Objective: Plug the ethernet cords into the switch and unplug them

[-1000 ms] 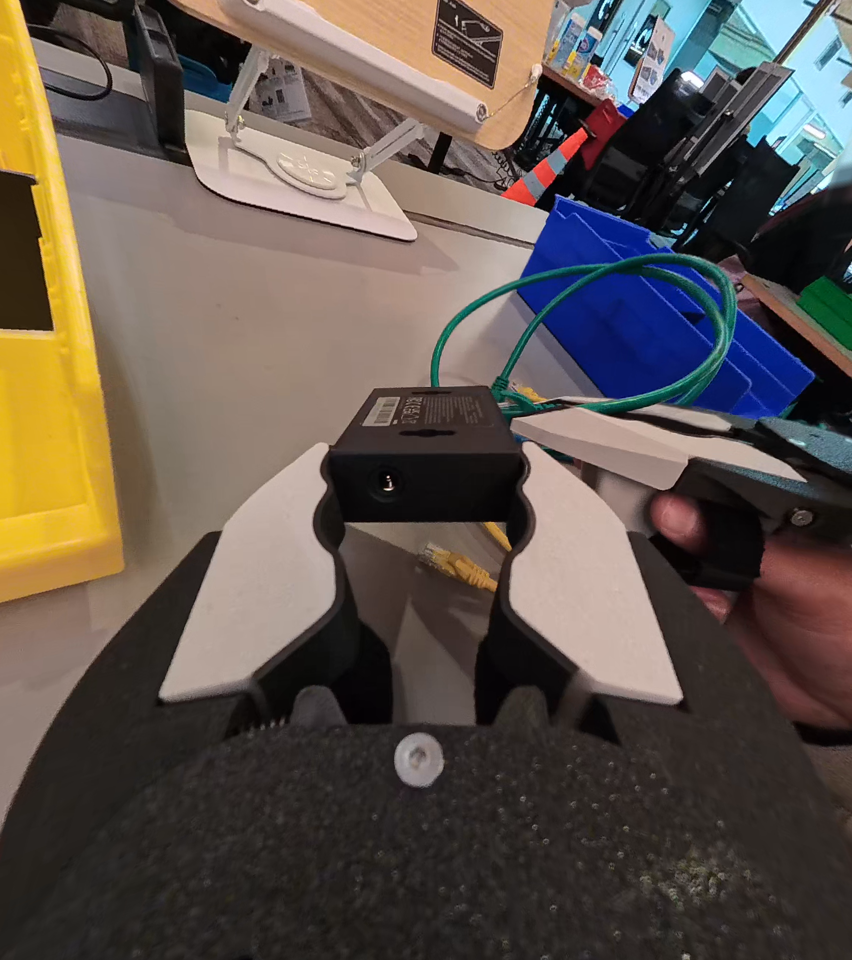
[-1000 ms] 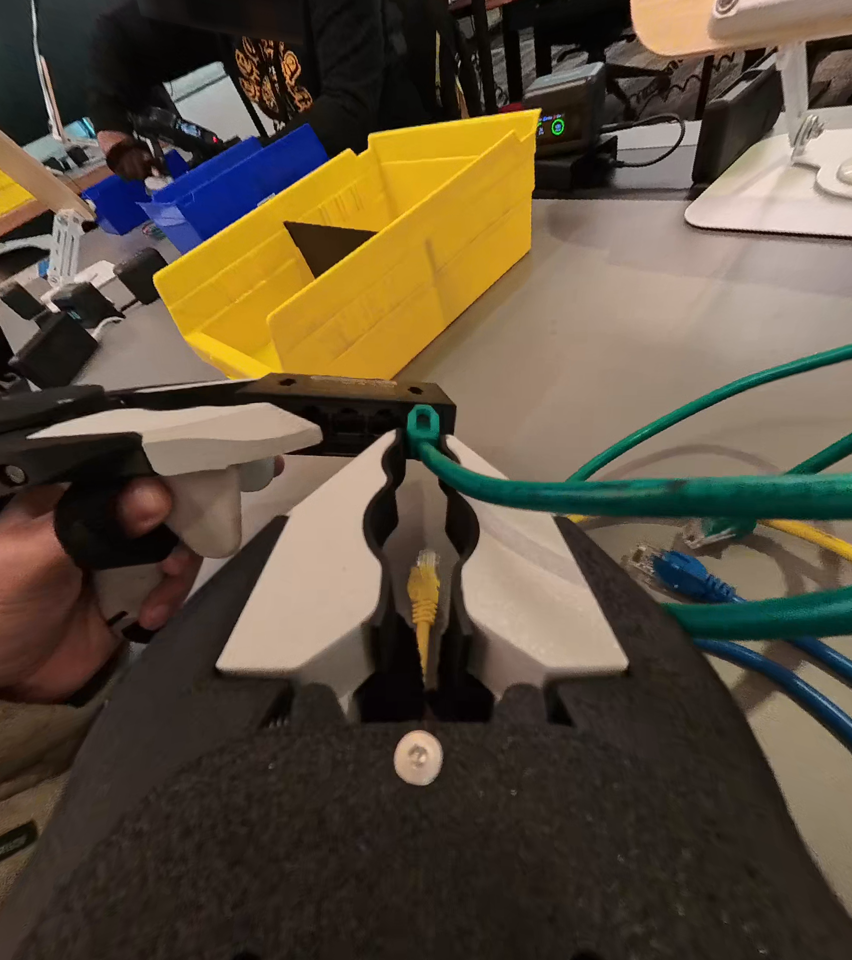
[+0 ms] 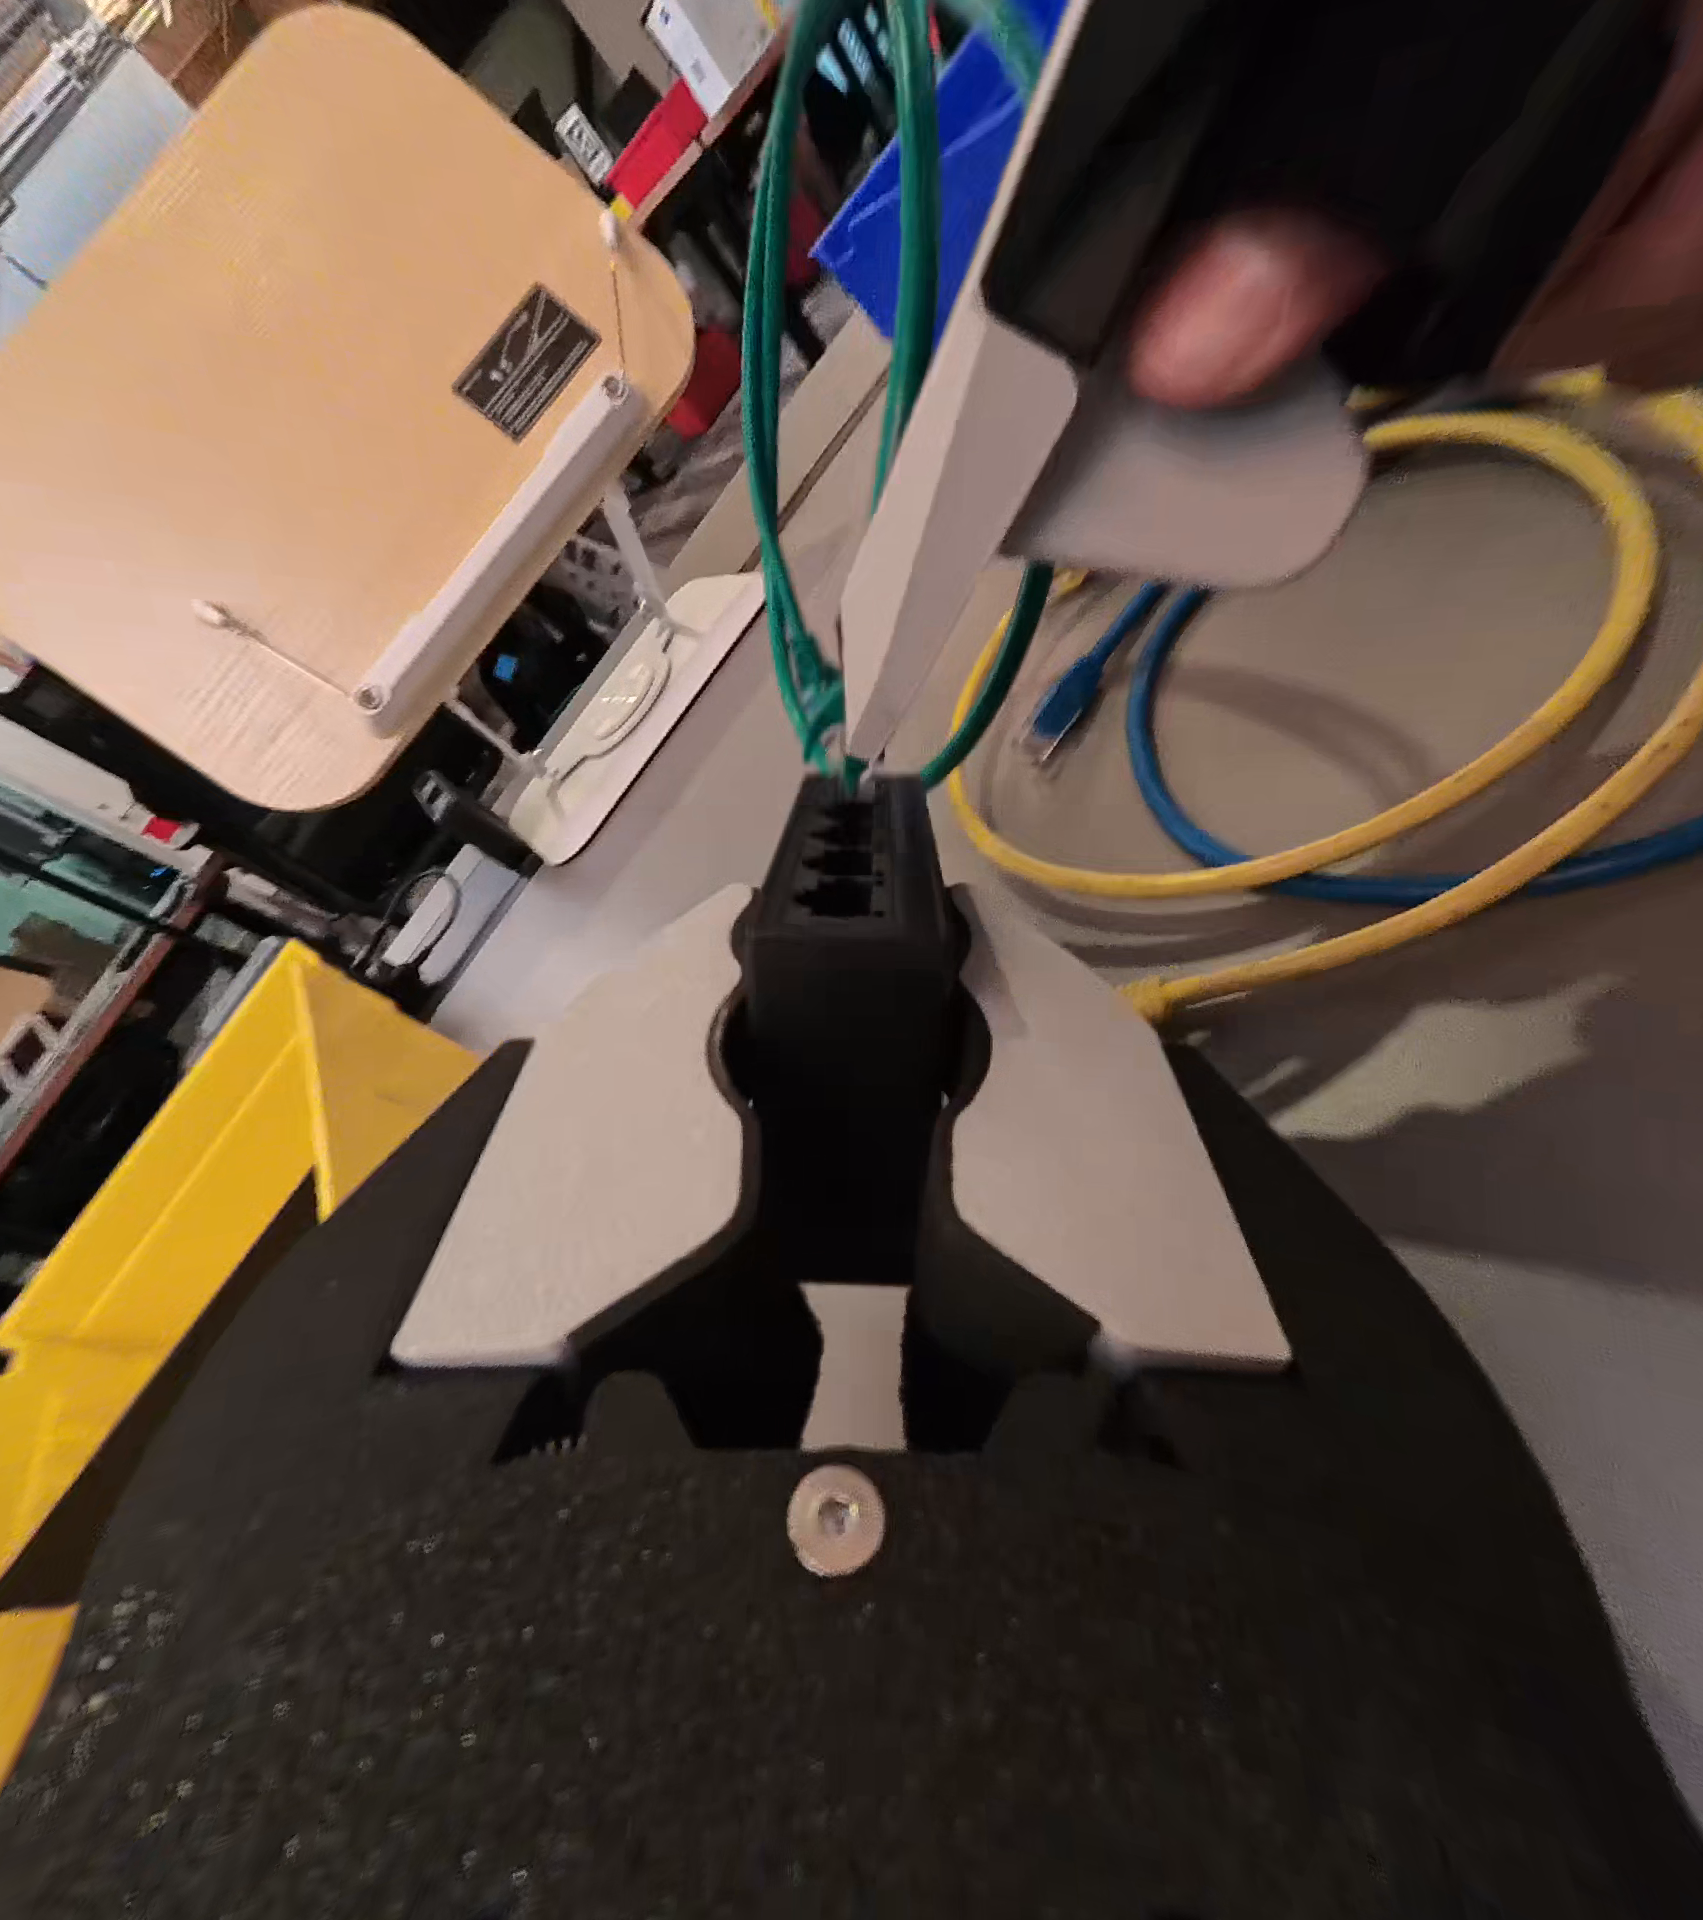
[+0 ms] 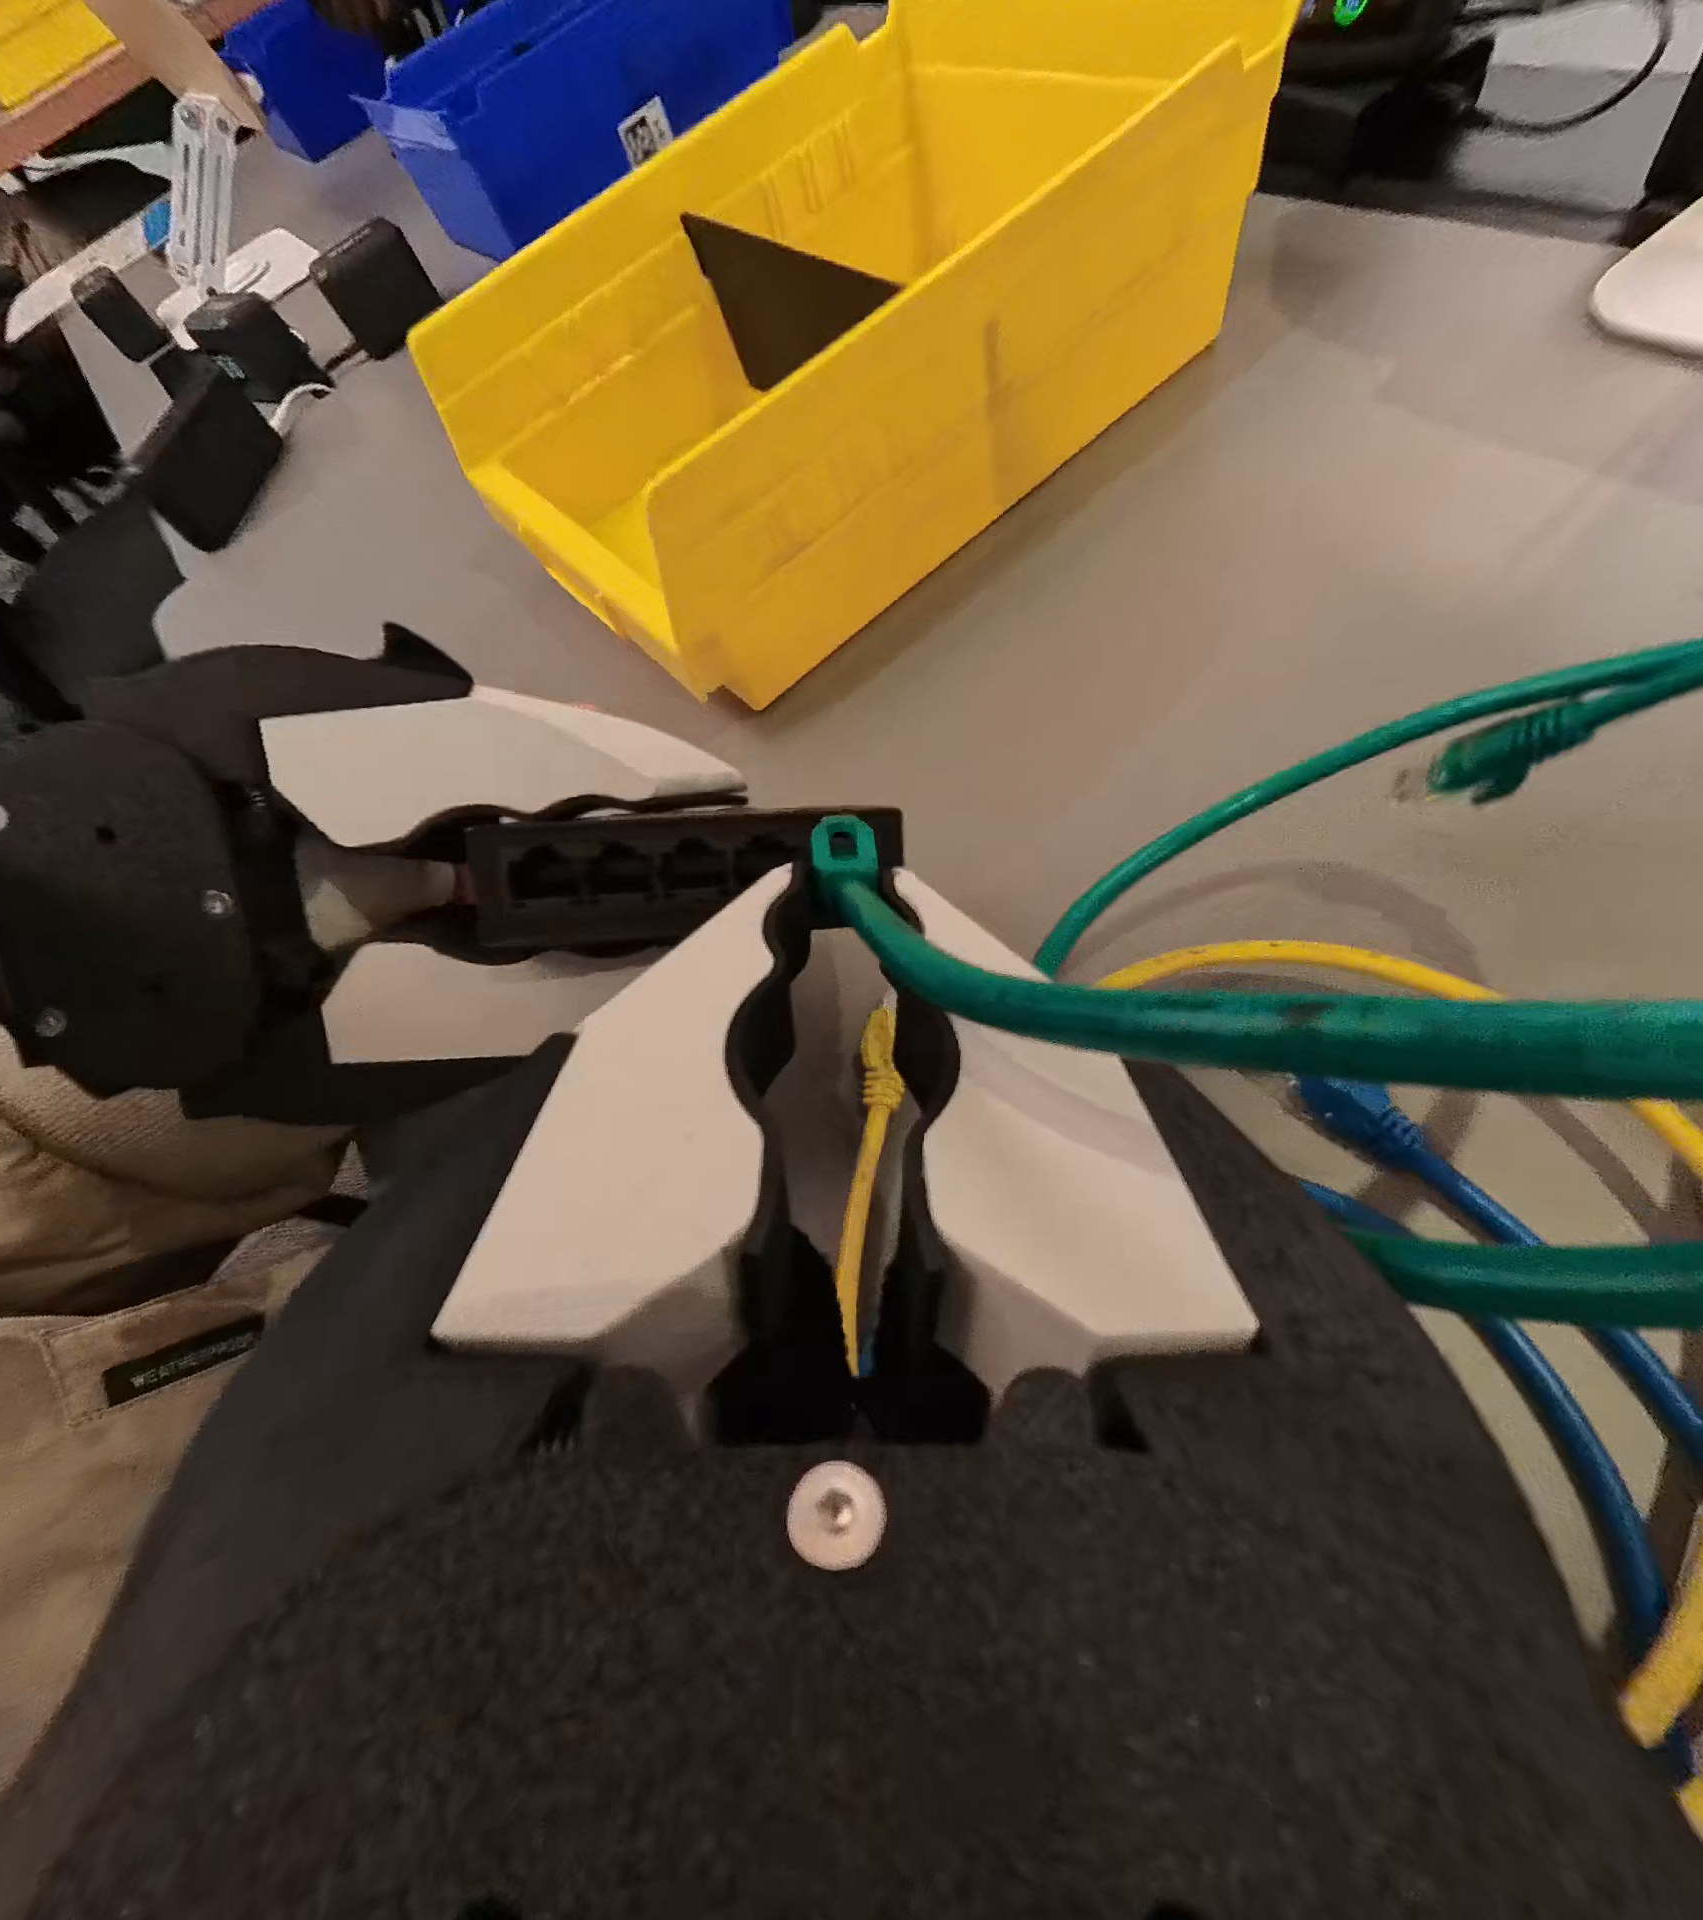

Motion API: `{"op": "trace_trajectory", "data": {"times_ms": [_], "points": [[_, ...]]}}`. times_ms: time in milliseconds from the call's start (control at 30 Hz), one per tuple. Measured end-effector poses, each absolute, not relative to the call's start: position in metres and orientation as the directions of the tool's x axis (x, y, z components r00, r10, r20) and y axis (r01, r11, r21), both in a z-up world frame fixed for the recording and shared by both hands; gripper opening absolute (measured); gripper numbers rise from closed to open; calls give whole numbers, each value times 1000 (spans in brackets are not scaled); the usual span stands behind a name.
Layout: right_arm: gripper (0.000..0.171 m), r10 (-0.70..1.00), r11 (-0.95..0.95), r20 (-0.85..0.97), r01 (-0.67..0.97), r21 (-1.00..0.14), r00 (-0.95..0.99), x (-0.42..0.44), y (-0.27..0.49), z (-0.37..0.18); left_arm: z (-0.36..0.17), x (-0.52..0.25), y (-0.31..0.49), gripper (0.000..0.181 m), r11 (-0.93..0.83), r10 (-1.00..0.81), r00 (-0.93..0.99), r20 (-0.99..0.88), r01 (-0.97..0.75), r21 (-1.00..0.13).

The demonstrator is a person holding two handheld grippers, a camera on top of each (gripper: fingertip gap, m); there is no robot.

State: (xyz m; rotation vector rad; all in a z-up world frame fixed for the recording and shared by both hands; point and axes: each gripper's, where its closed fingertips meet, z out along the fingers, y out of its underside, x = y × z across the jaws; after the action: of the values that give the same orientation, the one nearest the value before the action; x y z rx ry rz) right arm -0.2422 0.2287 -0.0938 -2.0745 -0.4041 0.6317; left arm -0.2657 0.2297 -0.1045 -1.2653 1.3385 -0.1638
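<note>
You are at a grey table (image 4: 1346, 540) in a cluttered workroom. A yellow bin (image 4: 930, 343) stands at its far side with a blue bin (image 4: 535, 114) behind it, and a tilted wooden board (image 3: 286, 416) on a white stand shows in the left wrist view. Loose yellow cords (image 3: 1449, 831) and blue cords (image 4: 1553, 1382) coil on the table to your right.

Your left gripper (image 3: 849, 914) is clamped on one end of the black switch (image 4: 660, 873), held off the table with its row of ports facing your right gripper (image 4: 842, 883). Your right gripper is closed on the green cord (image 4: 1242, 1023) just behind its plug (image 4: 839, 844), which sits at the port at the switch's far end. I cannot tell whether it is fully seated. The cord's other plug (image 4: 1512, 743) hangs free.
</note>
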Motion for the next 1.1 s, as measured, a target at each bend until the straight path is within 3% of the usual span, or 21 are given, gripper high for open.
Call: {"op": "trace_trajectory", "data": {"times_ms": [133, 233, 400, 500, 567, 767, 1100], "points": [[14, 554, -588, -430, -31, -808, 713, -244, 228, -99, -95, -258, 218, 29, 370, -781, 319, -537, -457, -809], [12, 583, -564, -416, -21, -825, 698, -240, 226, -93, -102, -260, 222, 29, 299, -811, 329, -484, -479, -825], [12, 564, -547, -382, -15, -837, 732, -238, 225, -69, -130, -271, 238, 29, 262, -743, 344, -574, -640, -723], [12, 560, -545, -284, 88, -834, 778, -232, 226, -80, -110, -266, 233, 29, 252, -773, 387, -503, -540, -803], [12, 543, -576, -343, 44, -816, 766, -233, 226, -88, -109, -263, 228, 29, 182, -842, 377, -387, -476, -860], [12, 518, -624, -488, -80, -777, 702, -232, 229, -91, -97, -263, 224, 29, 245, -849, 350, -395, -401, -883], [12, 547, -671, -543, -54, -740, 637, -242, 226, -101, -100, -257, 218, 29, 301, -842, 302, -447, -424, -854]]}}
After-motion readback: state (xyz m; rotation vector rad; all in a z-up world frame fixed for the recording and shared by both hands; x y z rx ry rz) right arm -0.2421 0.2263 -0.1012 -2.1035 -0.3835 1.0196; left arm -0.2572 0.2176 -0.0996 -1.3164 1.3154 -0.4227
